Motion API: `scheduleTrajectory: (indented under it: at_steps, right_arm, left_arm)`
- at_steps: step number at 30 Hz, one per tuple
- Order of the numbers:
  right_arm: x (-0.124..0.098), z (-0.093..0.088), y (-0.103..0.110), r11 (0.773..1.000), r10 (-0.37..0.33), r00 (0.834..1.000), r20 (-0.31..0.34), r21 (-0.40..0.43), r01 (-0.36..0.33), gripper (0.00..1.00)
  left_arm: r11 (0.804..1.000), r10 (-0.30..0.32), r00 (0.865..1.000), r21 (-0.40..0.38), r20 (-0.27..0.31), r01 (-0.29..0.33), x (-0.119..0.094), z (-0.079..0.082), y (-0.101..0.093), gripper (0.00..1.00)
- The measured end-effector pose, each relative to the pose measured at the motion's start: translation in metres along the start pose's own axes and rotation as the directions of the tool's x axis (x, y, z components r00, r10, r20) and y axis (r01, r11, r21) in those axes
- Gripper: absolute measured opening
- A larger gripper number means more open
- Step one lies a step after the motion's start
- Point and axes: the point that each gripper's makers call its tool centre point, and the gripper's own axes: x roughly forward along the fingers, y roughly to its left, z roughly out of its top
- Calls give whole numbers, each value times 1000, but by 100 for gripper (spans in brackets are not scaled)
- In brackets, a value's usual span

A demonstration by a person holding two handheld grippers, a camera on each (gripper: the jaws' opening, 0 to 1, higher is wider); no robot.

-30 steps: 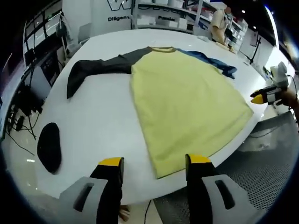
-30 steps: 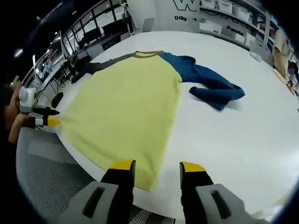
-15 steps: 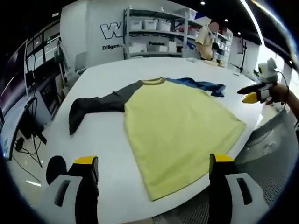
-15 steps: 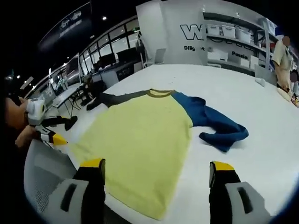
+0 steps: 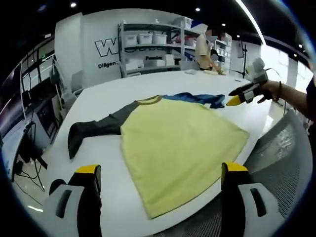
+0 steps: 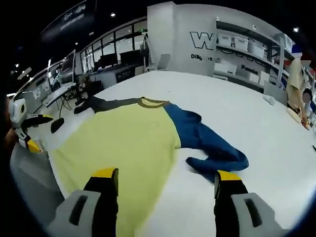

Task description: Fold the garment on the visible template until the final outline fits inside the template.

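Roughly square-on: shirt ahead of both grippers, sleeves still out

Left gripper point(image 5: 157, 173): jaws spread wide, nothing between them. Shirt point(image 5: 180, 143) lies flat on the table point(image 5: 98, 163), dead ahead; its hem corner sits just beyond the jaws, between the two tips. Long axis runs away from the jaws to the collar at the far end. Dark sleeve point(image 5: 94, 132) trails off to the left of the jaws, well apart from both tips.

Right gripper point(image 6: 165, 177): jaws wide as well, empty. Yellow body ahead and toward its left jaw; blue sleeve point(image 6: 210, 148) bunched ahead, just off its right jaw.

Judgement: each sleeve lies on its own gripper's side. Blue sleeve is nearer the right gripper; dark sleeve is nearer the left. Both grippers look raised off the cloth, so a reach down and forward is needed first. No template outline can be made out from here.
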Motion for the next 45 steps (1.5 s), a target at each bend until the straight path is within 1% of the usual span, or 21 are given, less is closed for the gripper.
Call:
scheduleTrajectory:
  at_steps: [2, 6, 8, 10, 12, 13, 14, 16, 18, 19, 23, 26, 27, 30, 32, 33, 35, 39, 41, 44, 45]
  right_arm:
    - [9, -3, -5, 1000, 4, 1000, -23, -9, -5, 74]
    - [26, -11, -16, 1000, 2, 998, -60, 5, -2, 61]
    - [31, -16, -20, 1000, 5, 995, -100, 17, -4, 54]
    - [36, -18, -22, 1000, 12, 992, -128, 20, -10, 54]
    - [41, -15, -29, 1000, 4, 992, -128, 10, -3, 53]
    - [42, -15, -32, 1000, 2, 991, -136, 10, 0, 53]
    - [44, -15, -35, 1000, -3, 990, -143, 16, 5, 52]
    - [47, -18, -35, 998, 26, 985, -171, 58, -16, 55]
    - [51, -17, -39, 998, 29, 986, -166, 53, -21, 54]
    - [52, -20, -39, 998, 31, 983, -182, 62, -20, 53]
    - [48, -23, -33, 998, 40, 982, -183, 59, -30, 54]
    - [51, -29, -32, 997, 56, 979, -196, 66, -44, 55]
    - [53, -31, -36, 998, 42, 978, -206, 54, -32, 53]
    - [56, -25, -44, 999, 21, 982, -188, 34, -15, 47]
    - [59, -23, -47, 999, 24, 983, -185, 48, -15, 46]
    - [62, -22, -49, 998, 24, 983, -182, 55, -14, 46]
    - [64, -21, -55, 1000, 4, 981, -193, 21, 0, 45]
    - [69, -19, -57, 1000, -6, 979, -203, -1, 5, 36]
    - [72, -21, -57, 1000, -8, 976, -217, -10, 6, 35]
    - [74, -23, -58, 999, -25, 972, -233, -32, 18, 28]
    - [75, -21, -62, 998, -47, 974, -223, -53, 36, 24]
  left_arm:
    - [1000, -10, 1000, -1, 4, 10, 0, 1, -4, 99]
    - [1000, 9, 1000, -11, 7, -9, 1, 1, -1, 99]
    - [1000, 23, 1000, -16, 21, -22, 1, 3, 1, 99]
    - [999, 28, 999, -15, 25, -28, 0, 4, 2, 99]
    - [998, 64, 997, 1, 43, -64, -1, 8, 8, 97]
    - [998, 65, 997, 0, 45, -65, -2, 8, 8, 97]
    - [998, 66, 997, -6, 50, -66, -2, 9, 8, 97]
    - [998, 69, 996, -17, 57, -68, -2, 9, 9, 96]
    - [998, 61, 997, -24, 56, -60, -2, 9, 8, 91]
    - [998, 63, 997, -30, 48, -62, -2, 8, 9, 88]
    - [997, 79, 995, -29, 61, -77, -2, 9, 11, 90]
    - [997, 78, 996, -32, 52, -76, -2, 7, 11, 89]
    - [997, 78, 996, -30, 51, -76, -1, 7, 11, 89]
    - [997, 75, 996, -25, 45, -74, -1, 6, 11, 89]
    - [997, 75, 997, -24, 18, -75, 1, 1, 11, 87]
    - [997, 74, 997, -20, 17, -74, 1, 1, 11, 86]
    - [997, 72, 997, -23, 16, -72, 1, 1, 10, 85]
    - [997, 75, 997, -24, 23, -74, 1, 2, 11, 81]
    - [996, 80, 996, -29, 31, -79, 0, 3, 12, 83]
    - [996, 84, 996, -37, 33, -82, 0, 4, 14, 82]
    - [996, 86, 996, -35, 32, -84, 0, 3, 14, 82]
